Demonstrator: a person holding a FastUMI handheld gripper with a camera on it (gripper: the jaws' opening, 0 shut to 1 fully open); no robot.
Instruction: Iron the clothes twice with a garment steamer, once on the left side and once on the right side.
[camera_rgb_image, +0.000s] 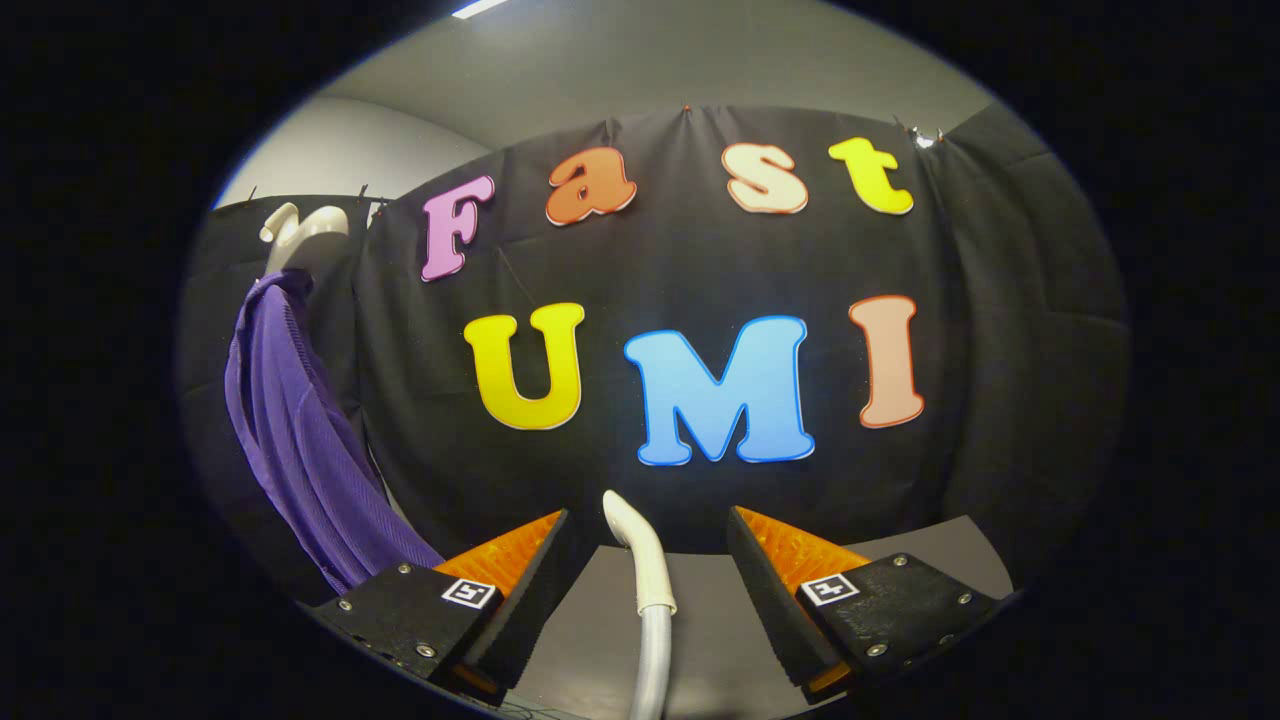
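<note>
The gripper has its 2 fingers spread wide, touching nothing. Between them stands the steamer, a pale curved nozzle on a ribbed hose, upright on the grey table. The nozzle looks hard, smooth and probably light, so it may slip; the hose will likely bend and drag. The straight neck just below the curve seems the best place to grip. The purple shirt hangs soft and limp from a white hanger, off to the left beyond the fingers. There is open room between the steamer and the shirt.
</note>
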